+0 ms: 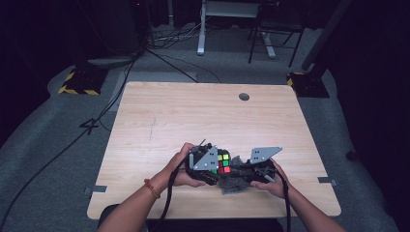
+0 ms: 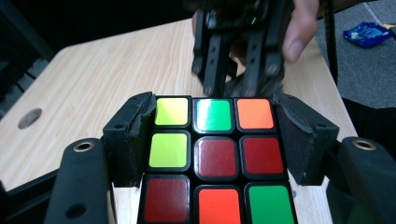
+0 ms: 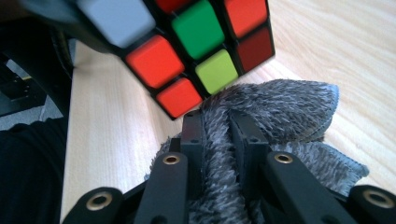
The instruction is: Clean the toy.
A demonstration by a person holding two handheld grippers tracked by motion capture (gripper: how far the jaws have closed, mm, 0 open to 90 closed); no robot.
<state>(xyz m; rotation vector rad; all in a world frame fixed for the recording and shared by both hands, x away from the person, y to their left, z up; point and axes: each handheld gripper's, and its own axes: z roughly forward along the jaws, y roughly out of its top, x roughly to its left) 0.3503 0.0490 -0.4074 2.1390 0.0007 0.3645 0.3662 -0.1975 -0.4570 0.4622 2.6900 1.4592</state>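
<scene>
Black left gripper (image 2: pixel 212 140) clamping puzzle cube (image 2: pixel 215 158), right gripper (image 3: pixel 219 135) pinching grey cloth (image 3: pixel 280 107)

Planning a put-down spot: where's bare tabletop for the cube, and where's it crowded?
Free: the table from the grommet hole back edge down to mid-table, plus both side margins. Crowded: near edge centre, around the cube, grey cloth and both grippers.

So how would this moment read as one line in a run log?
left claw: shut on puzzle cube | right claw: shut on grey cloth | cloth at cube's lower edge | table
</scene>
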